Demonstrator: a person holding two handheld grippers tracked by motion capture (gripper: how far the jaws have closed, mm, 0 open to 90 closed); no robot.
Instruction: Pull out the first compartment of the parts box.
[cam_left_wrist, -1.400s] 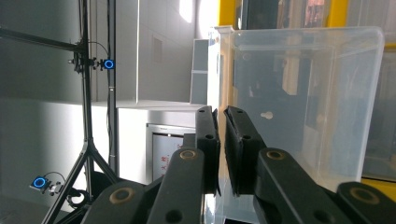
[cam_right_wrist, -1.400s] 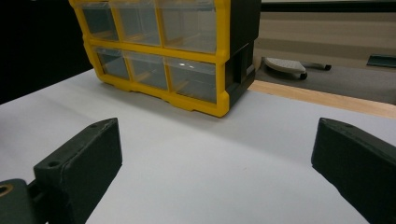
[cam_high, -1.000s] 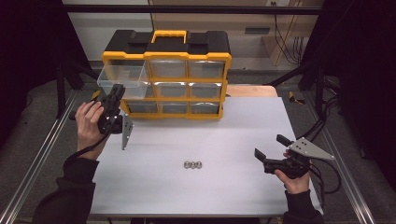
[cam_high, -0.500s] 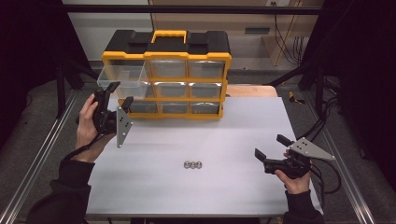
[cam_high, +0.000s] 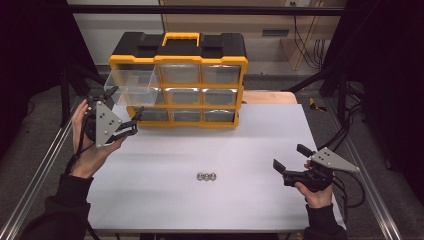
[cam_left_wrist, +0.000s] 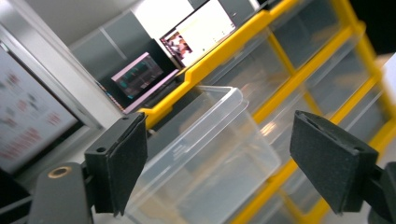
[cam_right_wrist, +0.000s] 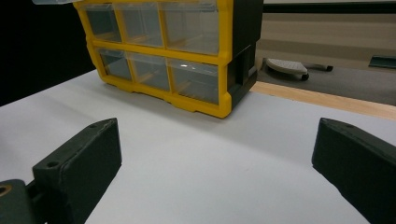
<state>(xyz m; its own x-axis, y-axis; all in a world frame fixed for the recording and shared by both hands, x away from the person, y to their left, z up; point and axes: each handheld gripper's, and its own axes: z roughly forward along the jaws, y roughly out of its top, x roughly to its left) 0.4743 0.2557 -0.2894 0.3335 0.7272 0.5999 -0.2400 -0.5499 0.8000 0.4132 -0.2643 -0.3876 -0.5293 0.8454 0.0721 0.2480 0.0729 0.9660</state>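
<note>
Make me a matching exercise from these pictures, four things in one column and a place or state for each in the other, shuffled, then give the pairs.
Things:
1. clear drawer
2. three small metal nuts
3. left gripper
4. carry handle

Places or states:
A. in a row on the white table
B. yellow, on top of the organizer
C. pulled out at top left
D. jaws open, nothing held

Pairs: 1-C, 2-A, 3-D, 4-B

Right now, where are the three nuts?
In the high view the nuts lie in a short row on the white table, near its front middle, well in front of the yellow organizer.
</note>
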